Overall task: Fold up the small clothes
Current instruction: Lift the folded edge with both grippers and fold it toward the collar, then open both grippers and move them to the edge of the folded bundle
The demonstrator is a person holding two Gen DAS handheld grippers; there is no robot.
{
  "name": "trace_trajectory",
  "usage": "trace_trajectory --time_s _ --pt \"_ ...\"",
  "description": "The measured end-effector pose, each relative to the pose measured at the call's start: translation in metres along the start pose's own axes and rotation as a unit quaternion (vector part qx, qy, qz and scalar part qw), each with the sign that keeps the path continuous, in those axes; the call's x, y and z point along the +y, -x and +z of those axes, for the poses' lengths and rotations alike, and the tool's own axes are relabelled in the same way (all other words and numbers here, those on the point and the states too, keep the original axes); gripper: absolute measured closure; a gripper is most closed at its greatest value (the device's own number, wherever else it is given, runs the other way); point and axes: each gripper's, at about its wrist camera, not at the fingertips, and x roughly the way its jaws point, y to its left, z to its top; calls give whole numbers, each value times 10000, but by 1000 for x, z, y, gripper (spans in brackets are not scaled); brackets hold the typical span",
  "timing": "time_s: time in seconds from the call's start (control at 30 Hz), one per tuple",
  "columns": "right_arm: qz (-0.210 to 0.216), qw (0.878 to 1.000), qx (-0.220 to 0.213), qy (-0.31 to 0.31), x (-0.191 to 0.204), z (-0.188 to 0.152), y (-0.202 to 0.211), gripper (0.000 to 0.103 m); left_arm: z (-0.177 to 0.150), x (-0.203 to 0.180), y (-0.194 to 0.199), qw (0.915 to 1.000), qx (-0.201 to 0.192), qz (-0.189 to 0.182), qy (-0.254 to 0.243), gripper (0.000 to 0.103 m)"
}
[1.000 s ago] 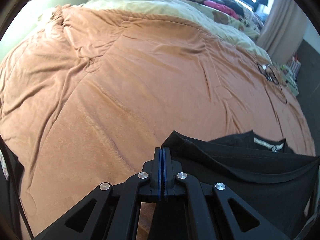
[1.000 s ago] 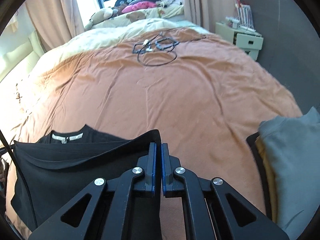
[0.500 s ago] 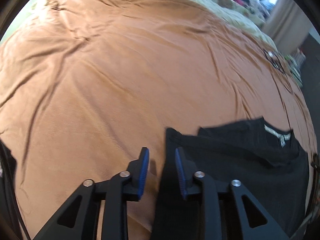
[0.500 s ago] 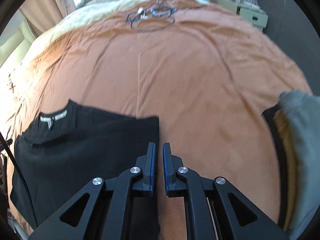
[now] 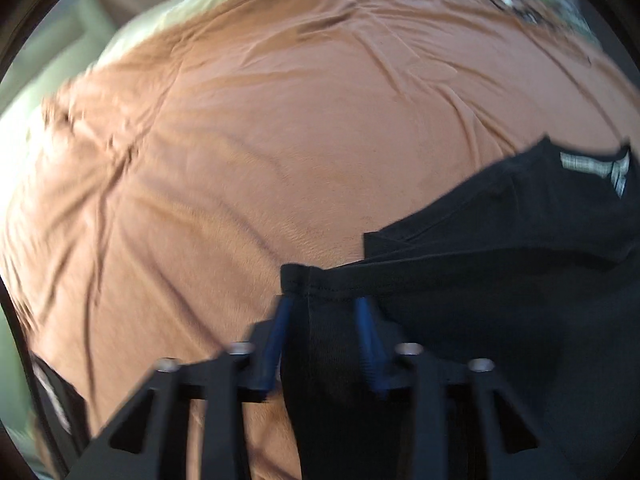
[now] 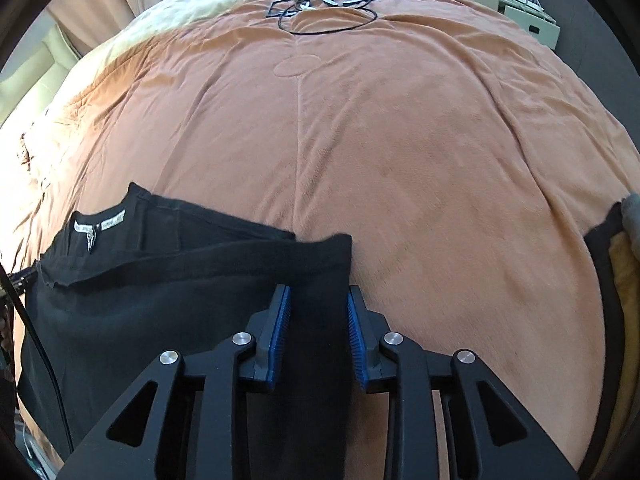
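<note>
A black T-shirt (image 5: 500, 280) lies on the orange bed cover (image 5: 280, 140), its lower half folded up over the upper half, and the white neck label (image 5: 592, 164) shows at the far side. My left gripper (image 5: 324, 308) straddles the shirt's left folded corner. Its jaws stand apart and are closing, with the cloth between them and not pinched. In the right wrist view the same shirt (image 6: 160, 280) sits at the lower left with its label (image 6: 100, 226). My right gripper (image 6: 319, 300) is over the right folded corner, jaws opening, with the fabric loose between the blue pads (image 6: 280, 320).
Black cables and spectacles (image 6: 328, 4) lie at the bed's far end, near a cream duvet (image 6: 180, 8). Grey and yellow folded clothes (image 6: 624, 256) sit at the right edge. A white nightstand (image 6: 528, 20) stands beyond the bed. The orange cover (image 6: 400, 160) stretches wide ahead.
Both grippers came down and laid the lifted shirt hem onto the bed. Both jaws, shut on the cloth a second ago, now stand apart. The left view has rolled.
</note>
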Motion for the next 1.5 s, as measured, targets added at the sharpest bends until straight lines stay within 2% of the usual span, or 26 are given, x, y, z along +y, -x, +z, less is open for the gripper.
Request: trace_trajectory --time_s 0.03,0.07,0.13,0.23,0.33,0.5,0.73,0.87,1.13,1.2,1.23,1.27,1.3,1.33,1.37,1.4,1.43,1.5 --pt "21 10000 -26 46 1 0 0 99 0 -2 -1 9999 -3 137 -91 100" --pt "-32 9999 -61 92 2 0 0 102 -1 -4 0 9996 -101 210 -187 100" --pt "-104 9997 -217 53 0 -2 6 102 -2 -3 6 9989 -282 276 -256 100" --pt "-132 9987 -500 -37 -2 -7 26 102 -3 12 28 9974 -672 261 -32 100" --pt "-92 9973 -731 -37 -1 -13 46 103 -6 26 47 9958 -872 241 132 100" --pt "-116 9944 -1044 -86 0 -17 72 103 -1 48 66 9919 -1032 -146 732 100" --pt "-221 9902 -1368 -190 0 -11 94 103 21 49 82 9845 -1373 -197 1074 100" --pt "-333 9903 -1342 -157 3 0 84 103 40 46 71 9847 -1314 -162 1133 100" --pt "-499 9929 -1064 -174 7 26 30 103 61 34 18 9879 -1023 120 1158 100" --pt "-636 9945 -833 -94 11 35 12 102 64 31 4 9899 -835 127 1142 98" --pt "-735 9945 -736 -116 10 38 6 100 65 28 -6 9918 -631 197 1091 96" --pt "-782 9945 -686 -141 11 39 3 100 64 27 -9 9921 -567 315 1074 96" --pt "-803 9945 -646 -181 11 41 3 95 62 27 -9 9918 -542 378 1092 91" --pt "-809 9945 -637 -200 12 42 4 81 60 31 -7 9908 -556 321 1188 83" --pt "-746 9946 -699 -177 14 40 9 72 56 34 -4 9896 -580 159 1303 76" --pt "-713 9942 -791 -120 16 37 17 56 53 37 0 9885 -606 5 1383 61" --pt "-738 9936 -851 -57 18 33 25 48 48 40 8 9868 -678 -242 1450 51" --pt "-608 9947 -832 40 23 27 34 48 38 40 20 9867 -711 -421 1399 47"
